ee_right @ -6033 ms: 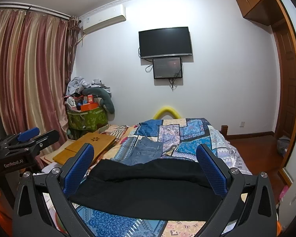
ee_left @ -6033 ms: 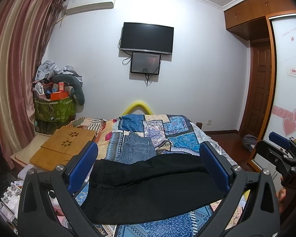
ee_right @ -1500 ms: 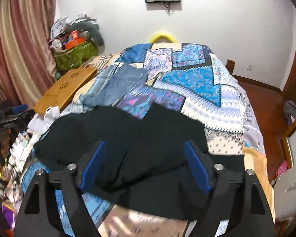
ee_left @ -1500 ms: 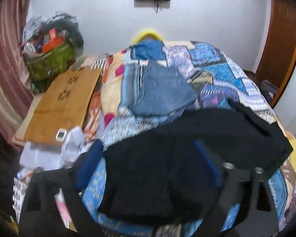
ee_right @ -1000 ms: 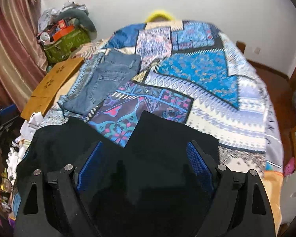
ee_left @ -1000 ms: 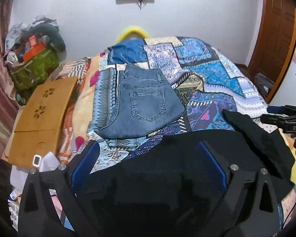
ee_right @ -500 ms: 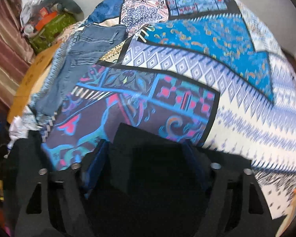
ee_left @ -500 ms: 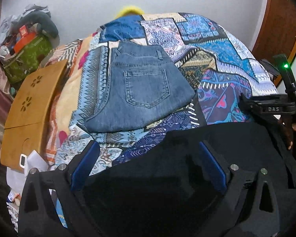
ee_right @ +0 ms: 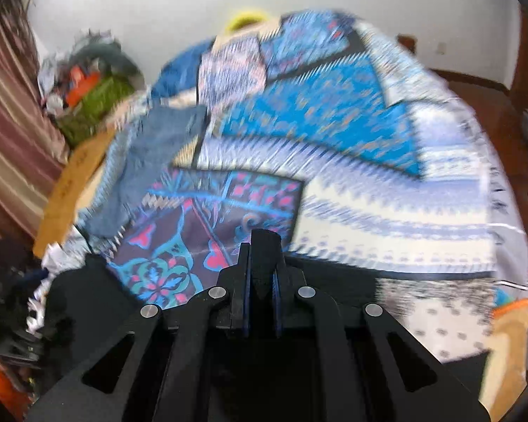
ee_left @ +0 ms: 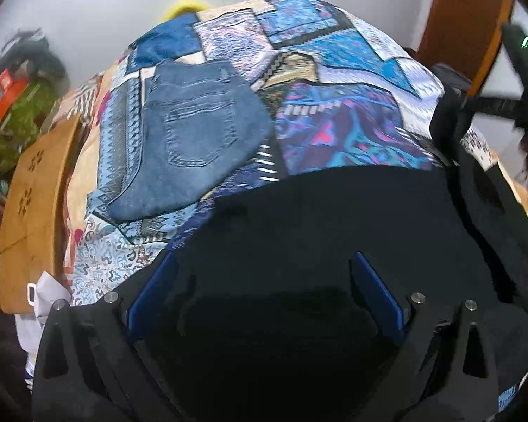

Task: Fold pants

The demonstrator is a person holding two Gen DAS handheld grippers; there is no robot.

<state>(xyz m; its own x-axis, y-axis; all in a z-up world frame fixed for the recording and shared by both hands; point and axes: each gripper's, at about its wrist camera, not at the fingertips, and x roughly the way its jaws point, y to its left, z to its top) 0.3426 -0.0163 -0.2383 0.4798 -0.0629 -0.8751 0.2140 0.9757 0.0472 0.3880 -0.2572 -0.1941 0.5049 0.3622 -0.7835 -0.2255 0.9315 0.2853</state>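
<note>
Black pants point(ee_left: 334, 211) lie spread across the near end of the bed. My left gripper point(ee_left: 263, 256) hovers low over them, open, its blue pads point(ee_left: 151, 295) wide apart with black cloth lying between and beneath them. In the right wrist view my right gripper point(ee_right: 262, 246) is shut, and a fold of the black pants point(ee_right: 338, 281) sticks up between its pads. The right wrist view is blurred by motion. In the left wrist view the right gripper point(ee_left: 447, 126) appears at the pants' far right edge.
Folded blue jeans point(ee_left: 193, 133) rest on the patchwork bedspread point(ee_left: 352, 123) beyond the pants. A wooden lap desk point(ee_left: 31, 204) and a green bag point(ee_left: 14, 119) stand left of the bed. A wooden door point(ee_left: 468, 17) is at the right.
The right gripper's jaws went from wide apart to shut on a fold of the black pants. The left gripper sank closer to the pants and stayed open.
</note>
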